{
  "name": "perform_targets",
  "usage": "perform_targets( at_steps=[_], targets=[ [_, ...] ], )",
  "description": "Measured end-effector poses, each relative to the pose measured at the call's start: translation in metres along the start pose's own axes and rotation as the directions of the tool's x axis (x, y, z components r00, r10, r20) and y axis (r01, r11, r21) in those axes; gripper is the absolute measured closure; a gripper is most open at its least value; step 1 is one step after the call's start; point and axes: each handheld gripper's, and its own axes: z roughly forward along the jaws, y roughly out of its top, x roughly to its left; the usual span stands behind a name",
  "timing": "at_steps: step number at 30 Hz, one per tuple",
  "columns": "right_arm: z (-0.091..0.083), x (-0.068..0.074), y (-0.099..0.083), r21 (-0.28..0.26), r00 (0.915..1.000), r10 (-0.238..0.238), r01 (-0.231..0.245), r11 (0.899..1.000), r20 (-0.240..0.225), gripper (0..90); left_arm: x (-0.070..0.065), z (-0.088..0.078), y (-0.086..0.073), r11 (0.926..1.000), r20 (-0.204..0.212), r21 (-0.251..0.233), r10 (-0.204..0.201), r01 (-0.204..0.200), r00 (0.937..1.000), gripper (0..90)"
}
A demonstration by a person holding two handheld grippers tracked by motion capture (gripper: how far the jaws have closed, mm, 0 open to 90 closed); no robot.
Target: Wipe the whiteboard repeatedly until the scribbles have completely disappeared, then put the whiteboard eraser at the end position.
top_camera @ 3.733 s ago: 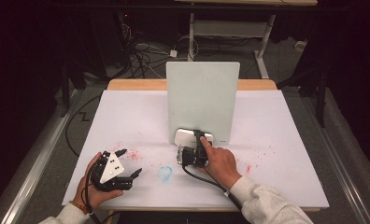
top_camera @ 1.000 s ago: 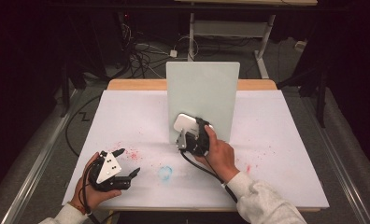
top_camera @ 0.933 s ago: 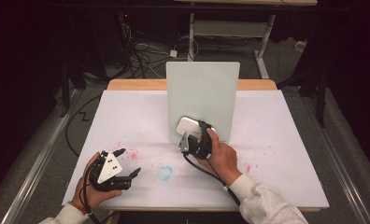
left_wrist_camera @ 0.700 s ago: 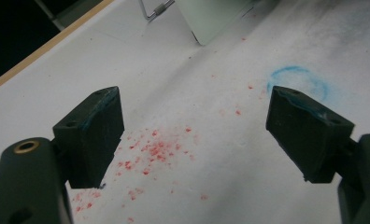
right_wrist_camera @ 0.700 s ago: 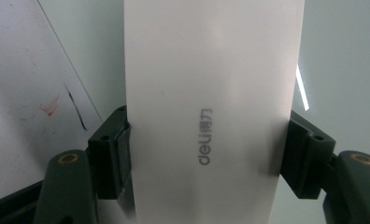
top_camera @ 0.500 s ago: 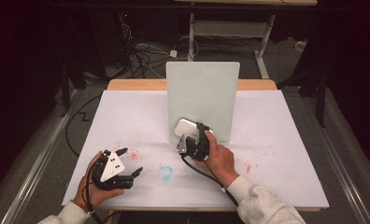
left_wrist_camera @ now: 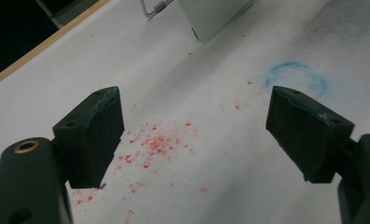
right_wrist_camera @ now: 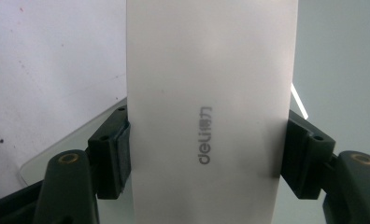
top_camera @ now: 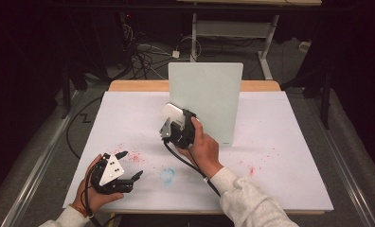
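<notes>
Work in hand: I read this as wiping the upright glass board [top_camera: 206,101] with a white eraser [top_camera: 171,112], which I hold against the board's lower left part.
Right gripper [top_camera: 175,124]: its jaws are pinched on the eraser from both sides. In the right gripper view the white block [right_wrist_camera: 211,116] sits squarely between the black pads [right_wrist_camera: 112,154], with the printed "deli" mark running along its length.
Where the eraser is: raised off the table, at the left edge of the board's face, about level with its lower half. I cannot tell from the high view whether it presses on the glass or rides just off it.
Left gripper [top_camera: 127,166]: parked low at the near left of the table, jaws spread wide and holding nothing. Its own view [left_wrist_camera: 192,135] looks between them at bare white paper.
Table marks: red specks [left_wrist_camera: 155,147] lie scattered on the table cover [top_camera: 290,142], and a faint blue ring [left_wrist_camera: 297,79] sits near the middle front edge.
Step, as I judge it: mid-stroke in the wipe, working the board's left margin.
Next move calls for: steady pressure flat to the glass, sweeping across the face without letting the grip slide along the smooth block.
Risk I watch for: pushing too hard could tip the board backward, since my left gripper is well apart and does not brace it.
</notes>
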Motion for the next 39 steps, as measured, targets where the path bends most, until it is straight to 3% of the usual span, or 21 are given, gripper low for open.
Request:
perform_targets(
  at_steps=[6,11,16,25,29,32,34,36,39],
  targets=[
    [-0.003,0.009,-0.024,0.028,0.9940,-0.039,0.042,0.999,-0.102,31.1,0.000,0.000,0.000,1.0000,-0.008,0.001,-0.001,0.001,1.0000,18.5],
    [-0.013,0.004,-0.042,-0.023,0.9873,-0.008,0.005,1.000,-0.158,31.1,-0.001,0.002,0.002,1.0000,-0.011,0.005,0.005,-0.005,0.9999,18.5],
    [-0.029,-0.006,-0.055,-0.076,0.9732,0.015,-0.033,0.997,-0.229,31.1,0.001,0.004,0.002,0.9999,-0.010,0.010,0.008,-0.008,0.9999,18.5],
    [-0.042,-0.026,-0.077,-0.080,0.9532,0.056,-0.084,0.993,-0.297,31.1,0.005,0.007,-0.001,0.9999,-0.007,0.016,-0.003,0.003,1.0000,18.5],
    [-0.044,-0.032,-0.085,-0.084,0.9370,0.071,-0.105,0.991,-0.342,31.1,0.005,0.007,-0.001,0.9999,-0.004,0.015,-0.002,0.002,1.0000,18.5],
    [-0.049,-0.037,-0.092,-0.095,0.9224,0.061,-0.105,0.990,-0.381,31.1,0.003,0.008,-0.001,0.9998,-0.001,0.020,0.005,-0.005,1.0000,18.5],
    [-0.053,-0.040,-0.096,-0.095,0.9013,0.025,-0.073,0.993,-0.433,31.1,0.002,0.008,0.001,0.9997,0.005,0.021,0.011,-0.011,0.9999,18.5],
    [-0.058,-0.042,-0.101,-0.096,0.8837,0.022,-0.076,0.992,-0.468,31.0,0.002,0.009,0.001,0.9997,0.005,0.020,0.014,-0.014,0.9999,18.5],
    [-0.063,-0.043,-0.108,-0.088,0.8384,-0.039,-0.010,0.996,-0.544,31.1,0.002,0.011,0.002,0.9996,0.010,0.023,0.015,-0.015,0.9998,18.5]
  ],
)
